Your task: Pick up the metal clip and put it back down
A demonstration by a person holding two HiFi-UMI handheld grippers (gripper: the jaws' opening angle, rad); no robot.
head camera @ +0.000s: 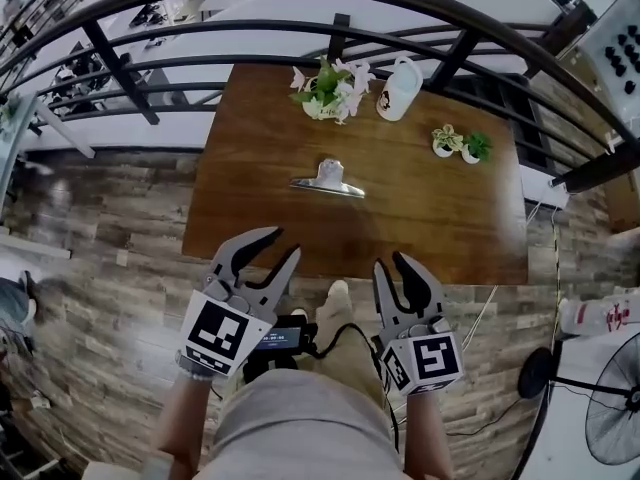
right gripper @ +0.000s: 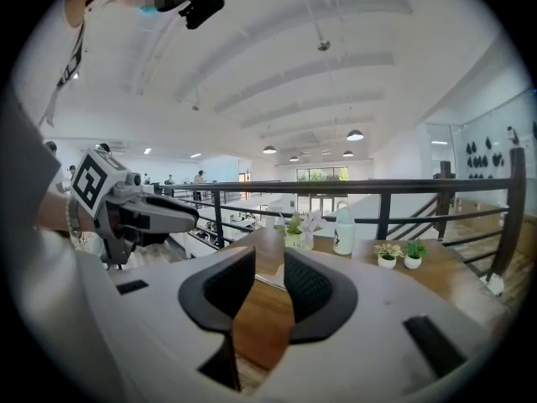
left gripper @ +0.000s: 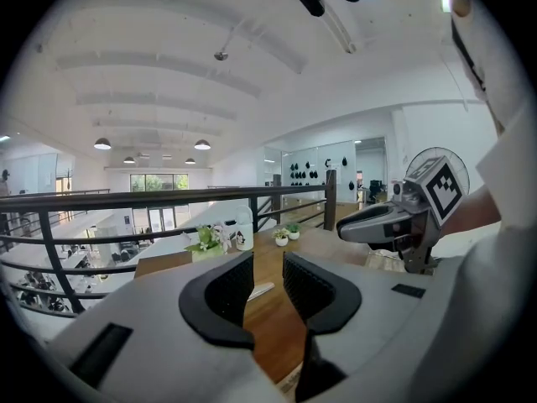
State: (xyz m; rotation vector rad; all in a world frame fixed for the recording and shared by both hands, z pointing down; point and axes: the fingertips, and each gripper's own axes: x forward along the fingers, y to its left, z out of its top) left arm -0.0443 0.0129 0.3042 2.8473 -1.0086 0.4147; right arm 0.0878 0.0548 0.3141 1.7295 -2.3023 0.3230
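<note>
The left claw (head camera: pixel 287 241) is held released: its jaws are parted and nothing but bare wood is seen between the pads in its own view. The right claw (head camera: pixel 390 261) is released as well, with its jaws parted by a similar gap and nothing gripped. Both claws are carried side by side, near each other, and are pointed forward just short of the near edge of the counter (head camera: pixel 430 218).

The clip (head camera: pixel 328 180) is found ahead of both claws, on a line between them, well apart from either. It is laid flat on the wood near the counter's middle and is touched by nothing.

Farther ahead, past the clip, a flower pot (head camera: pixel 328 93) is set at the far edge, with a white mug (head camera: pixel 400 88) just beside it on the right. Two small plants (head camera: pixel 462 145) are placed ahead and to the right of the right claw. Behind the counter a dark railing (head camera: pixel 300 38) is run across. A fan (head camera: pixel 610 398) is stood on the floor to the right of the right claw.
</note>
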